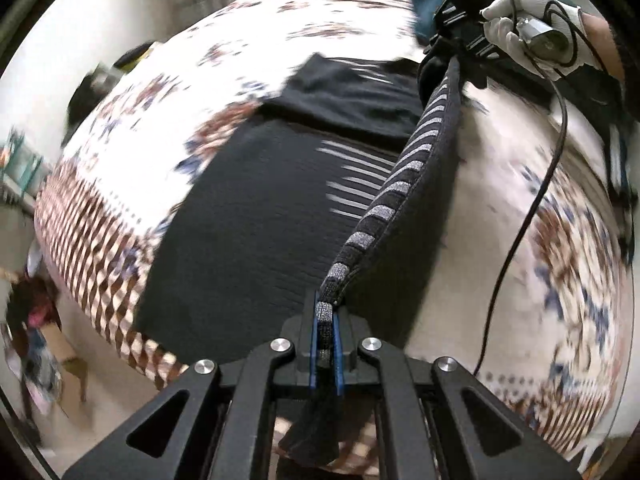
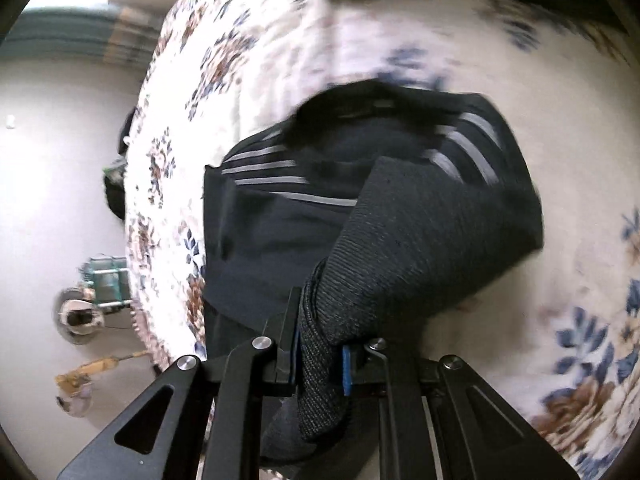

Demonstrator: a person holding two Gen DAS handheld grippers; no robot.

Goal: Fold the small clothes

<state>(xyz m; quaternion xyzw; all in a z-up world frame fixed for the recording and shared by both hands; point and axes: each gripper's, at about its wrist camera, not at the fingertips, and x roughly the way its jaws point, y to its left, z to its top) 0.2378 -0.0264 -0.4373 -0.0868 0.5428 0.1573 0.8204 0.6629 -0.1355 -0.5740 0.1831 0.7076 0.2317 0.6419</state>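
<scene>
A striped edge of the dark garment [image 1: 256,216] is pinched in the left gripper [image 1: 325,344], jaws closed on it. That edge is stretched taut toward the right gripper [image 2: 320,364], likewise clamped on fabric. The rest is spread on the bed [image 1: 152,92], beyond both.

The raised striped edge of the dark garment [image 1: 400,184] is stretching taut between the left gripper [image 1: 328,340] and the right gripper [image 1: 452,40], barring passage across the middle. A black cable [image 1: 532,208] is hanging over the bedspread [image 1: 500,184] on the right, cutting through that open stretch. A teal pile [image 1: 428,4] is blocking the far right corner.
</scene>
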